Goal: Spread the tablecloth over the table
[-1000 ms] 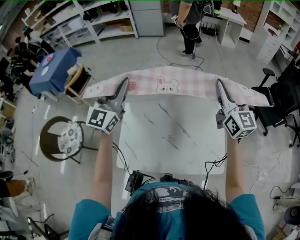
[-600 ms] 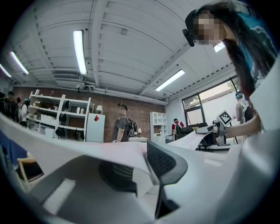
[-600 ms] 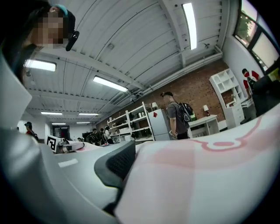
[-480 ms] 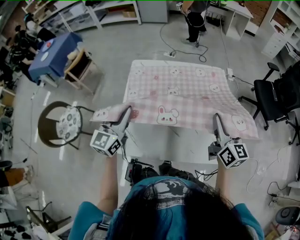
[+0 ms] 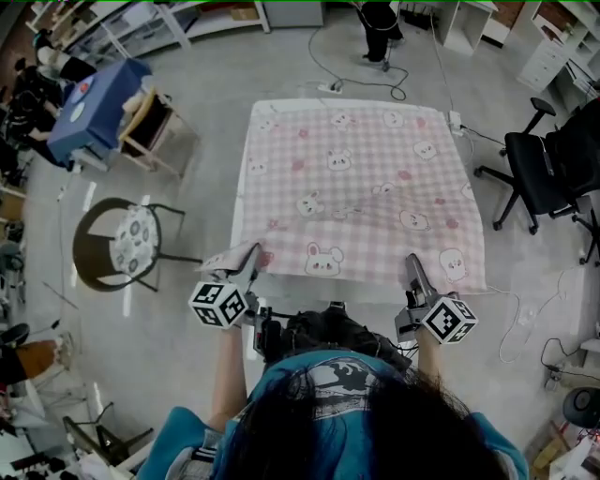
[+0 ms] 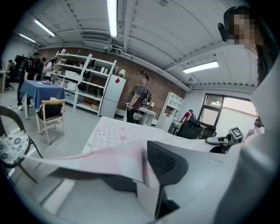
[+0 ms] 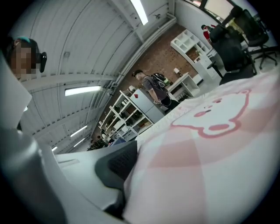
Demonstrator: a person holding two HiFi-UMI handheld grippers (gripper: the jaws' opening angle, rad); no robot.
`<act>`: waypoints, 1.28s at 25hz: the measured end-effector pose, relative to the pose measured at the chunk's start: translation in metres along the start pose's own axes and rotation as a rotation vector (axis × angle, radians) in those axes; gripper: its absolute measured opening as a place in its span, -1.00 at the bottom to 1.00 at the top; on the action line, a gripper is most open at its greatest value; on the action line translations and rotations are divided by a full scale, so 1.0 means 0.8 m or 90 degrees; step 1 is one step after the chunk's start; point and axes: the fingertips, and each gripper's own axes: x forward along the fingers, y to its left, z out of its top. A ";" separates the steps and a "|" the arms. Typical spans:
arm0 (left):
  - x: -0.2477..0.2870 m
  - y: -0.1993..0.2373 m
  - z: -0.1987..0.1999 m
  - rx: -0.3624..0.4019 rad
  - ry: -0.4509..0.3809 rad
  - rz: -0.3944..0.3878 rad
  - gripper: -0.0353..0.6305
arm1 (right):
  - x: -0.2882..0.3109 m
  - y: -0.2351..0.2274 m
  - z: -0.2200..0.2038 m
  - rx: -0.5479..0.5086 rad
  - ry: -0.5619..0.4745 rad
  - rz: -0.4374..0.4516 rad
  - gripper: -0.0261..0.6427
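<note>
A pink checked tablecloth (image 5: 354,187) with rabbit prints lies spread flat over the table in the head view, hiding the tabletop. My left gripper (image 5: 249,260) is shut on the tablecloth's near left corner (image 6: 118,158), which droops over the lower jaw. My right gripper (image 5: 412,272) is shut on the near right edge of the cloth (image 7: 205,166), which fills the right of that view. Both grippers are at the table's near side, close to my body.
A round-seat chair (image 5: 122,251) stands on the floor left of the table. A black office chair (image 5: 553,169) is at the right. A blue-covered table (image 5: 89,108) and wooden chair (image 5: 150,127) stand far left. A person (image 5: 380,23) stands beyond the table. Cables (image 5: 506,328) lie on the floor.
Both grippers pulled back toward my body, drawing the tablecloth from a bunched strip at the far edge across the whole table. It now covers the white top.
</note>
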 end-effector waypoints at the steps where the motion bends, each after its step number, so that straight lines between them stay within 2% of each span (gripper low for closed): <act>1: -0.003 -0.001 -0.008 -0.005 0.007 0.002 -0.61 | -0.005 -0.007 -0.010 0.023 0.008 -0.007 -0.79; 7: -0.024 -0.012 -0.045 -0.020 0.045 0.009 -0.61 | -0.033 -0.047 -0.077 0.153 0.092 -0.062 -0.79; 9: -0.030 -0.011 -0.055 -0.015 0.060 0.008 -0.61 | -0.037 -0.060 -0.105 0.116 0.141 -0.097 -0.79; 12: -0.036 0.000 -0.071 -0.023 0.073 0.012 -0.62 | -0.033 -0.069 -0.134 0.006 0.194 -0.129 -0.81; 16: -0.036 0.017 -0.089 -0.052 0.084 0.020 -0.61 | -0.022 -0.069 -0.144 0.004 0.207 -0.127 -0.83; 22: -0.020 0.027 -0.100 -0.046 0.099 0.017 -0.60 | -0.015 -0.074 -0.148 -0.023 0.221 -0.125 -0.84; 26: -0.010 0.044 -0.088 -0.006 0.103 0.012 -0.60 | -0.002 -0.063 -0.157 -0.031 0.223 -0.114 -0.85; 32: 0.025 0.055 -0.013 0.105 0.083 -0.002 -0.59 | 0.042 -0.048 -0.142 -0.054 0.208 -0.075 -0.85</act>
